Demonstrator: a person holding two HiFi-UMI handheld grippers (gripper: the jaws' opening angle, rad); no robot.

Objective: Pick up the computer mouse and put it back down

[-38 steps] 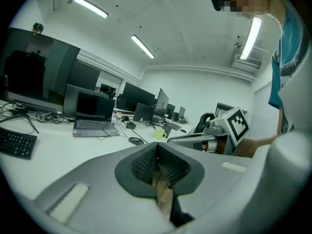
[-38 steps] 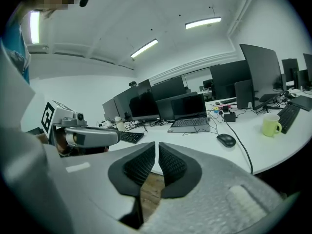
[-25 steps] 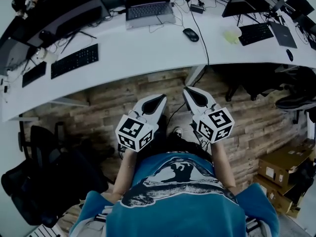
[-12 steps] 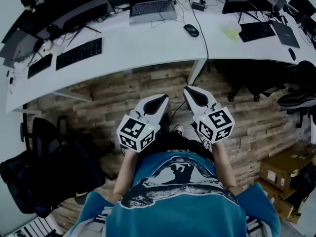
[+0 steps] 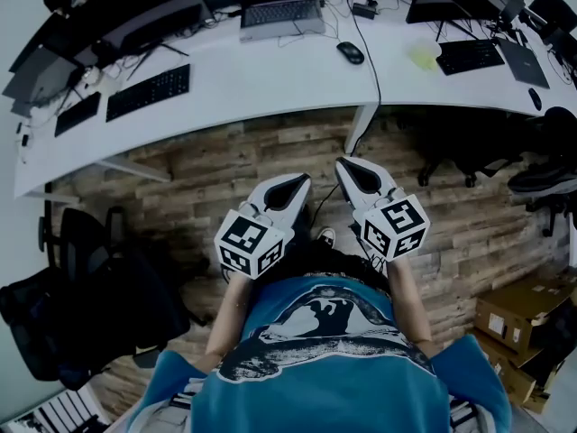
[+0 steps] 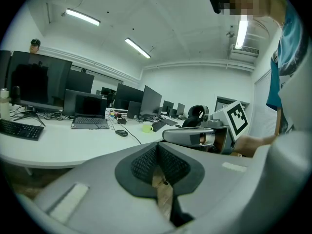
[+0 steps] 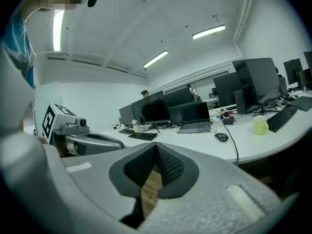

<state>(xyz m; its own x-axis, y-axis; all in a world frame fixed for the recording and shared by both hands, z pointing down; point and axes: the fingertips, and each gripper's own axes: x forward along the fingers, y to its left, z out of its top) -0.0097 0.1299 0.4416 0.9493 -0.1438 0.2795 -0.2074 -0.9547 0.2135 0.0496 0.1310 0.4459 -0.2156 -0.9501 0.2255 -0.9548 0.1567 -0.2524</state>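
Note:
The black computer mouse (image 5: 351, 52) lies on the white curved desk (image 5: 270, 75), right of a laptop; it also shows far off as the mouse (image 6: 121, 133) and the mouse (image 7: 221, 137). Both grippers hang side by side over the wooden floor, close to the person's body and well short of the desk. My left gripper (image 5: 293, 182) (image 6: 156, 147) is shut with nothing between its pads. My right gripper (image 5: 348, 166) (image 7: 156, 148) is shut and empty too. Each gripper sees the other beside it.
On the desk stand a laptop (image 5: 281, 16), keyboards (image 5: 149, 91), monitors and a yellow-green mug (image 5: 424, 58); a black cable (image 5: 375, 70) runs over its front edge. A black office chair (image 5: 81, 278) stands on the left, cardboard boxes (image 5: 518, 318) at the lower right.
The desk and the mouse have drifted a little up and away in the head view. Both grippers keep their place before the body and stay shut.

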